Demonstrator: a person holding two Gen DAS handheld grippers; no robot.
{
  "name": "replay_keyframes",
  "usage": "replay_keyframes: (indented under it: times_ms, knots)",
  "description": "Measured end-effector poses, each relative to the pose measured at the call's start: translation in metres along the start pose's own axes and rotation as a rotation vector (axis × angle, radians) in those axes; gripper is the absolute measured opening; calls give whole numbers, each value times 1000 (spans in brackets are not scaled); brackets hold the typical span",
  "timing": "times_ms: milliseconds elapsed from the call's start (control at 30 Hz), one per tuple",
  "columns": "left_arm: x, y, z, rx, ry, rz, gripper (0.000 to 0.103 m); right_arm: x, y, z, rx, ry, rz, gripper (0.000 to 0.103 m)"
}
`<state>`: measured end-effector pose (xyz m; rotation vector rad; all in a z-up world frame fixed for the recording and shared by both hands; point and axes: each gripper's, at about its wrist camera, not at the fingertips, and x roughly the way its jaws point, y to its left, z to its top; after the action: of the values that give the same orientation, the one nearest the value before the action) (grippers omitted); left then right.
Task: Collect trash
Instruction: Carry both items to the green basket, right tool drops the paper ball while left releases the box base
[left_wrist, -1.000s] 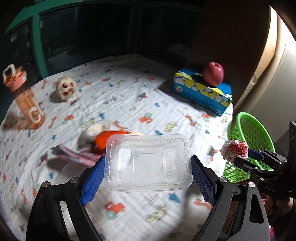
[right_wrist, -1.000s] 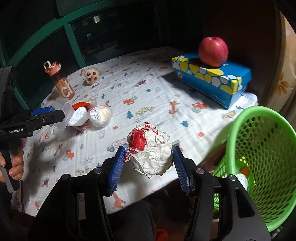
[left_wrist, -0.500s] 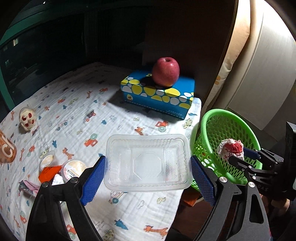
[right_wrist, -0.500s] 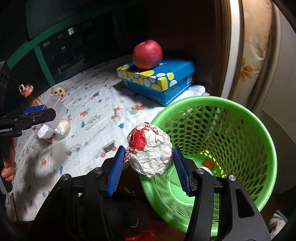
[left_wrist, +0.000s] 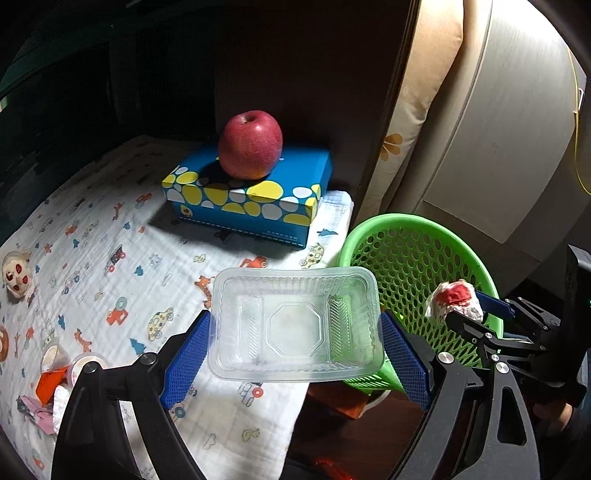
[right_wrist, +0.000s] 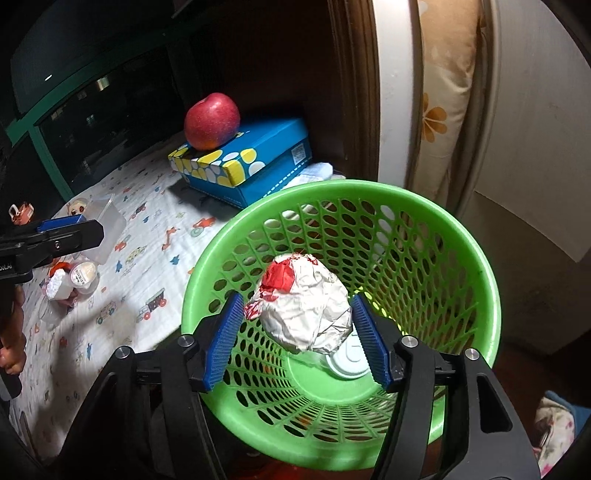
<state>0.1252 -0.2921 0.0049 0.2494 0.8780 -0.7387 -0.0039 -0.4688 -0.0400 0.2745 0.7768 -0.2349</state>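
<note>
My left gripper is shut on a clear plastic tray and holds it above the table's right edge, just left of the green mesh basket. My right gripper is shut on a crumpled white and red paper ball and holds it over the open mouth of the basket. A white lid lies on the basket's bottom. The ball also shows in the left wrist view, above the basket's near rim.
A red apple sits on a blue and yellow tissue box at the back of the table. More trash, small cups and wrappers, lies at the table's left. A skull toy lies further left. A curtain hangs behind the basket.
Both grippers have swung right from over the table toward the basket. The paper ball is now over the basket's mouth; the tray is now beside the basket.
</note>
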Motion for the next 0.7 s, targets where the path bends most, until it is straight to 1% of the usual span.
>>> replay_keyframes:
  times_ms: [33, 167, 367, 700]
  knots:
    - [2, -5, 1, 8, 2, -4, 86, -2, -3, 0, 6, -4, -7, 69]
    - [10, -20, 6, 33, 13, -18, 86, -9, -14, -1, 20, -17, -28, 74]
    - [25, -42, 9, 59, 33, -37, 86, -22, -30, -6, 44, -36, -56, 77]
    - [48, -79, 10, 103, 69, -78, 86, -44, -42, -14, 77, -75, -64, 82]
